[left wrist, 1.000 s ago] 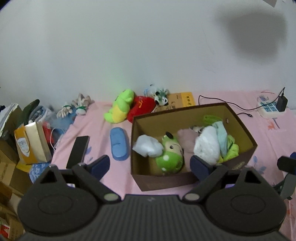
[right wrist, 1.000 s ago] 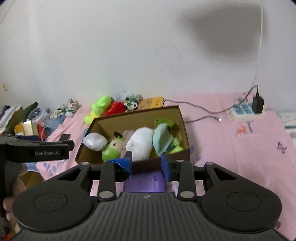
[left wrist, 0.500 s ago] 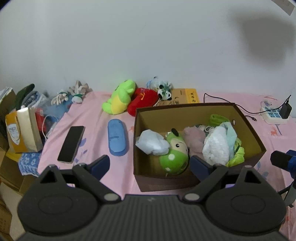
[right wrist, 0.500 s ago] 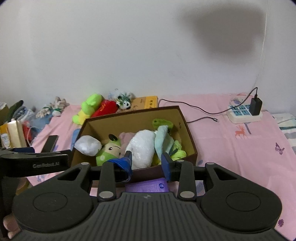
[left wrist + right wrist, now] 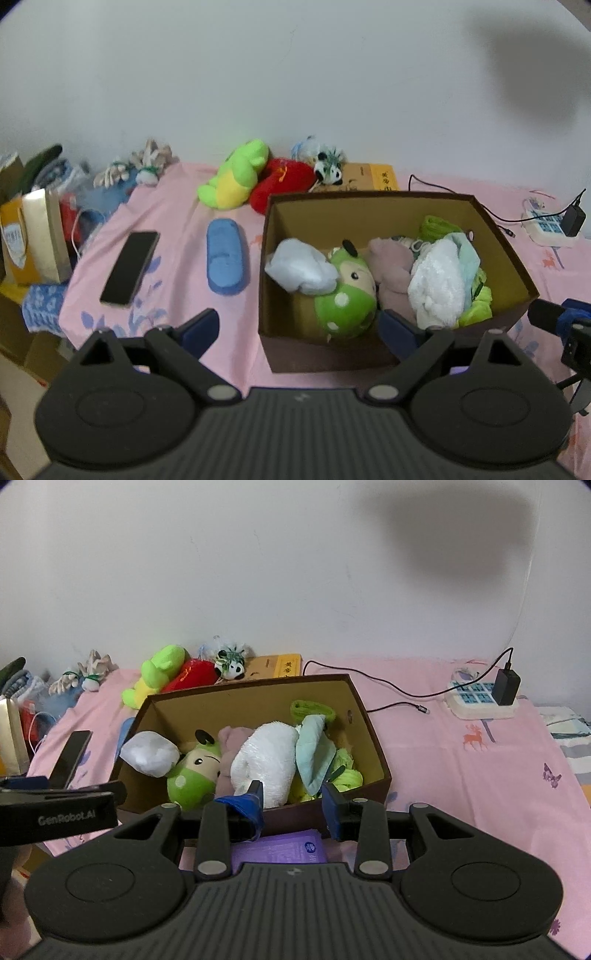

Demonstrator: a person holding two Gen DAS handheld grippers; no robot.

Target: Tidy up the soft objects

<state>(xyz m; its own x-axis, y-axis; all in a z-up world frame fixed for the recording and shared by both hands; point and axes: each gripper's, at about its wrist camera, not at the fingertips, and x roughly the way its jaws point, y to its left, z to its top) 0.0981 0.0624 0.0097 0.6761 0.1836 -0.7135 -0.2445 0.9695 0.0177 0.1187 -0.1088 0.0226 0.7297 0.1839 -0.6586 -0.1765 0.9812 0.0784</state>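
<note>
- The left gripper (image 5: 299,328) is spread wide and holds nothing, above the near wall of the box (image 5: 321,354).
- The right gripper (image 5: 291,801) has a small gap between its jaws, nothing gripped.

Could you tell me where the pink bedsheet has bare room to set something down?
The widest free patch of pink bedsheet lies between the brown cardboard box and the white power strip. A narrower strip runs between the black phone and the blue slipper. The box itself is crowded with soft toys.
</note>
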